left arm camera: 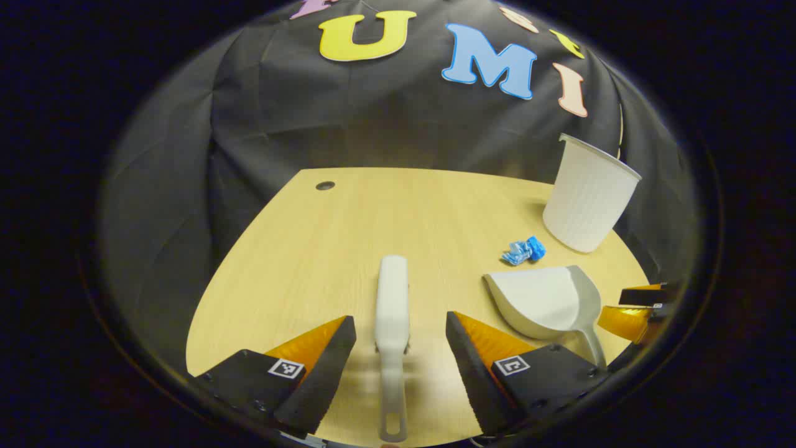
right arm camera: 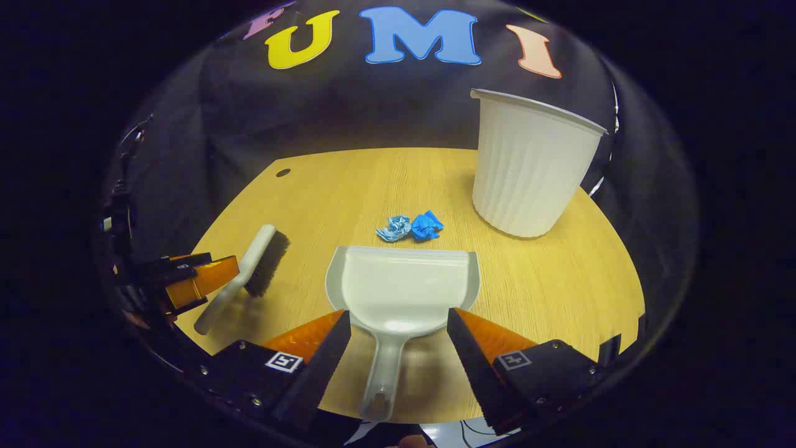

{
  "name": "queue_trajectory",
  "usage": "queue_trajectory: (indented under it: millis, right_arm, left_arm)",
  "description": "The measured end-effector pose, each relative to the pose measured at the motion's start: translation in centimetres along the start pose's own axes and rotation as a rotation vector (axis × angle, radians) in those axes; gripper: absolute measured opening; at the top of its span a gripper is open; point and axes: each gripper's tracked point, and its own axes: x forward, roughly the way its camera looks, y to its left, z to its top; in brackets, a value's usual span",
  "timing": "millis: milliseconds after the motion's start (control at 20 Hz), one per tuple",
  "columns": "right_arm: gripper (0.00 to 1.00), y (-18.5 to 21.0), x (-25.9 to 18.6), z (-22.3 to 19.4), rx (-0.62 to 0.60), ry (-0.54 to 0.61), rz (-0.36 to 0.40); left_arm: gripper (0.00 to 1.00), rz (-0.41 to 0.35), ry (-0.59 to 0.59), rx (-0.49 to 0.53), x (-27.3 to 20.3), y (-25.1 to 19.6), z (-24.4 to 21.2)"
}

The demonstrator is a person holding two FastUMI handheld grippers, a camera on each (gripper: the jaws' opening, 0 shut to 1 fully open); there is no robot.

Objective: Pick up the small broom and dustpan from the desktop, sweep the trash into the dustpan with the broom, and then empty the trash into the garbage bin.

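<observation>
I'm working over a pale wood-grain desktop (right arm camera: 559, 292) backed by creased black cloth. In the left gripper view my left gripper (left arm camera: 401, 348) is spread wide, the smooth white broom (left arm camera: 393, 323) lying between its fingers at bottom centre, untouched. In the right gripper view my right gripper (right arm camera: 398, 339) is likewise released, straddling the slim handle of the glossy grey-white dustpan (right arm camera: 404, 289); the broom's dark bristles show at centre left. Just past the pan's flat lip lie two crumpled blue paper scraps (right arm camera: 410, 227). Farther off, upper right, stands the ribbed, tapered white garbage bin (right arm camera: 528, 168). I see no legible labels.
</observation>
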Motion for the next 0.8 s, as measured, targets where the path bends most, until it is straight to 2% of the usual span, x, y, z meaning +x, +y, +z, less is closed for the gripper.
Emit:
queue_trajectory:
  millis: [300,800]
  right_arm:
    - [0.98,0.3,1.0,-2.6,0.07,0.148,0.024]
    - [0.98,1.3,4.2,-4.4,0.092,0.279,0.041]
  left_arm:
    - [0.94,-0.015,0.121,0.024,1.3,0.3,-2.7]
    - [0.96,-0.011,0.269,0.019,4.0,1.7,-5.4]
